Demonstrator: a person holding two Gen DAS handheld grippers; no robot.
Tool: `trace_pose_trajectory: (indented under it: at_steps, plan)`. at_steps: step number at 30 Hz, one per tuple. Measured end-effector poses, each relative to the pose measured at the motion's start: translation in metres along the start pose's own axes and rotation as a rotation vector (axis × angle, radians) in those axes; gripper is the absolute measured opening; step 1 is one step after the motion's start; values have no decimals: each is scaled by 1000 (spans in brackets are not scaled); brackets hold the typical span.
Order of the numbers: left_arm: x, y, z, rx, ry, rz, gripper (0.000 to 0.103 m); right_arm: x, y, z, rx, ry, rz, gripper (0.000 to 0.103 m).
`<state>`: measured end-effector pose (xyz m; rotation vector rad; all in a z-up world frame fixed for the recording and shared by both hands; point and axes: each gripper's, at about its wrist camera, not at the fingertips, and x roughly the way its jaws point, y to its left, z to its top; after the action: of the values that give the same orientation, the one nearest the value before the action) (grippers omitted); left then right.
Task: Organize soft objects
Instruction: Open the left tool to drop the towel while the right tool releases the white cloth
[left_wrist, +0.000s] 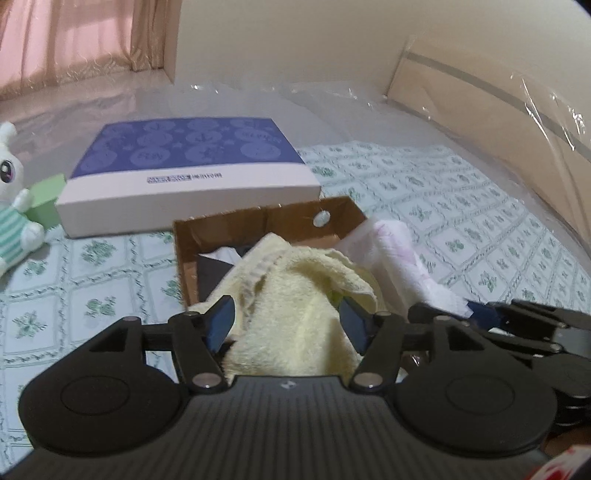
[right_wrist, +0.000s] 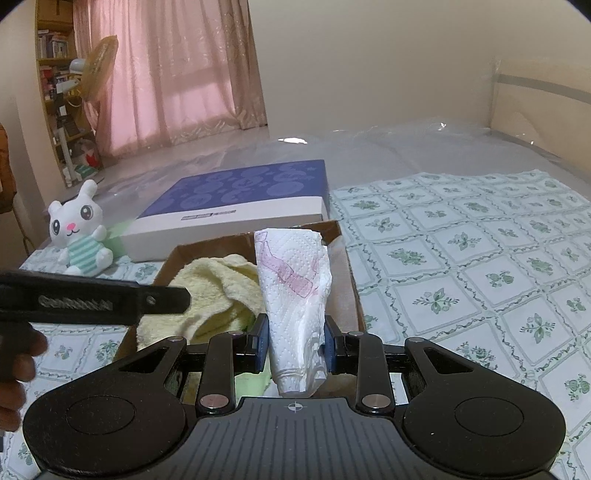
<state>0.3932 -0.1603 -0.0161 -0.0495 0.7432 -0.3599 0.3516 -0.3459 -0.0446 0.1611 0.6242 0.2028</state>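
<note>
Both tools tilt downward: left tool (left_wrist: 286, 319) released over yellow towel (left_wrist: 295, 291), right tool (right_wrist: 295, 341) clenching paper towel (right_wrist: 295, 291).

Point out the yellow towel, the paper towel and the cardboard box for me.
Yellow towel (left_wrist: 295, 295): left wrist view, its bunched middle.
Paper towel (right_wrist: 295, 280): right wrist view, its printed upper half.
Cardboard box (left_wrist: 288, 218): left wrist view, the inside of its far wall.

Towel (left_wrist: 295, 295) between left jaws, draped in cardboard box (left_wrist: 258, 221). Paper towel (right_wrist: 295, 295) between right jaws, over same box. Flat box (left_wrist: 192, 166) behind; plush rabbit (right_wrist: 79, 232) far left, on bed (right_wrist: 480, 277).
</note>
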Motion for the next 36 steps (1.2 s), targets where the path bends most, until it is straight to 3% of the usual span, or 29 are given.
trace_pose_trajectory:
  at_steps: [5,8,10,13,36]
  plan:
    - [-7,5,4,1,-12,15,60,3,7,1,-25,1,12,30]
    - [-5,7,5,-1,-5,23,60,4,10,1,-32,-13,8,37]
    - [-5,8,4,-3,0,21,60,6,12,2,-36,-16,-5,53]
    - [-5,6,2,8,2,22,60,9,12,1,-42,-18,-30,65]
    - [-12,3,0,28,6,18,60,-5,10,-4,-14,-8,-18,68]
